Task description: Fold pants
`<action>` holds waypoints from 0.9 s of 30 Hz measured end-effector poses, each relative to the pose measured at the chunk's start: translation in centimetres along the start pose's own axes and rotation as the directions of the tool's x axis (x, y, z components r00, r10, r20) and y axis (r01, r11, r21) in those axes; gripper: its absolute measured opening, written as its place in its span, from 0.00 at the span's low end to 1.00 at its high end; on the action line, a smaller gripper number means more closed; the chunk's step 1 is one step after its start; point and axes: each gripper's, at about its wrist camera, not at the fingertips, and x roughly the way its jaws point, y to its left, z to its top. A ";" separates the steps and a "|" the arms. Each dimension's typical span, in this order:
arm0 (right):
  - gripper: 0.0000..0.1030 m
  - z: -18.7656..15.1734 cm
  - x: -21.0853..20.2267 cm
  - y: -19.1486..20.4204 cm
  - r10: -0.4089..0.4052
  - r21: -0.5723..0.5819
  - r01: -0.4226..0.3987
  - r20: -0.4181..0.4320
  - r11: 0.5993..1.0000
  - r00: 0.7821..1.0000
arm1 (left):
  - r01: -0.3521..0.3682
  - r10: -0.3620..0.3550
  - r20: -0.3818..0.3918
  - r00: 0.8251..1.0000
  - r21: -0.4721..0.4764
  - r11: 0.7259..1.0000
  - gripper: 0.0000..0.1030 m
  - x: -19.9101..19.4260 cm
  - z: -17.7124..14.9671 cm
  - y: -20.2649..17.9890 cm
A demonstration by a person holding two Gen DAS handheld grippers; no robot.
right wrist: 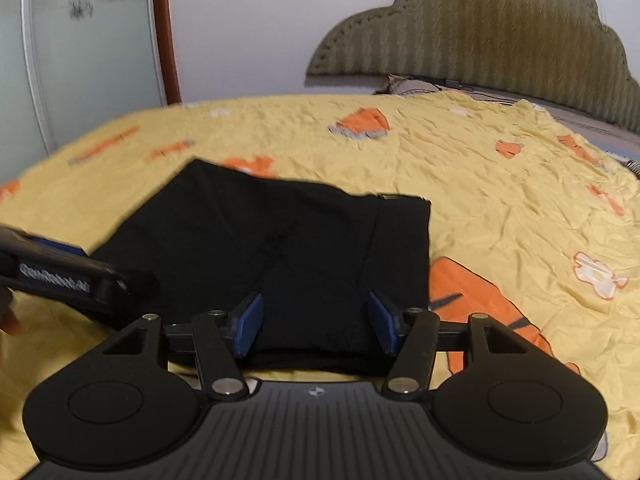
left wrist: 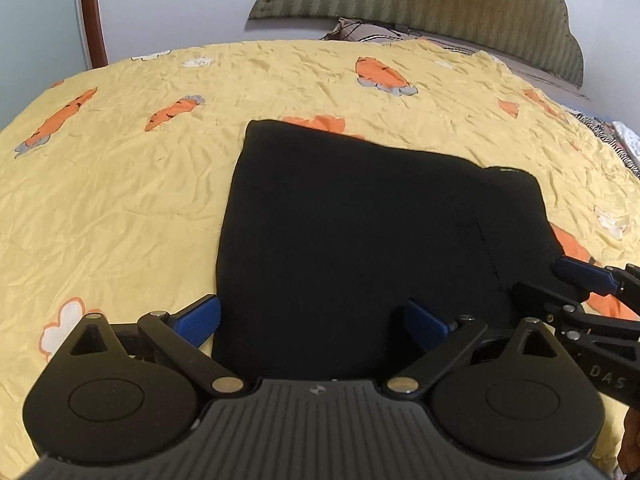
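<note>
The black pants (left wrist: 360, 232) lie folded into a flat, roughly square pad on the yellow bedspread (left wrist: 120, 200). My left gripper (left wrist: 312, 322) is open wide over the pad's near left edge, its blue pads clear of the cloth. My right gripper (right wrist: 316, 324) is open over the near right part of the pants (right wrist: 280, 248); cloth lies between its blue fingers (right wrist: 250, 322), which do not press on it. Each gripper shows in the other view: the right gripper (left wrist: 560, 280) at the pad's right corner, the left one (right wrist: 60, 276) at the left edge.
The bedspread (right wrist: 500, 208) carries orange carrot prints and is wrinkled. A padded olive headboard (right wrist: 480, 40) and a pillow (left wrist: 360, 30) stand at the far end. A wardrobe door with a brown frame (right wrist: 164, 32) is at the far left. A fingertip (right wrist: 10, 322) shows at the left.
</note>
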 end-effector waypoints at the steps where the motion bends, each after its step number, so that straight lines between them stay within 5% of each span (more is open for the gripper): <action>1: 0.55 0.0 -0.1 0.2 -0.007 -0.009 0.007 0.002 1.000 1.000 | -0.004 0.004 0.001 1.000 0.005 1.000 0.98 0.1 -0.1 0.0; 27: 0.70 -0.7 -2.6 1.5 -0.089 0.010 0.089 0.024 0.996 0.996 | -0.007 0.007 0.013 1.000 -0.005 1.000 0.98 -0.9 -1.0 0.4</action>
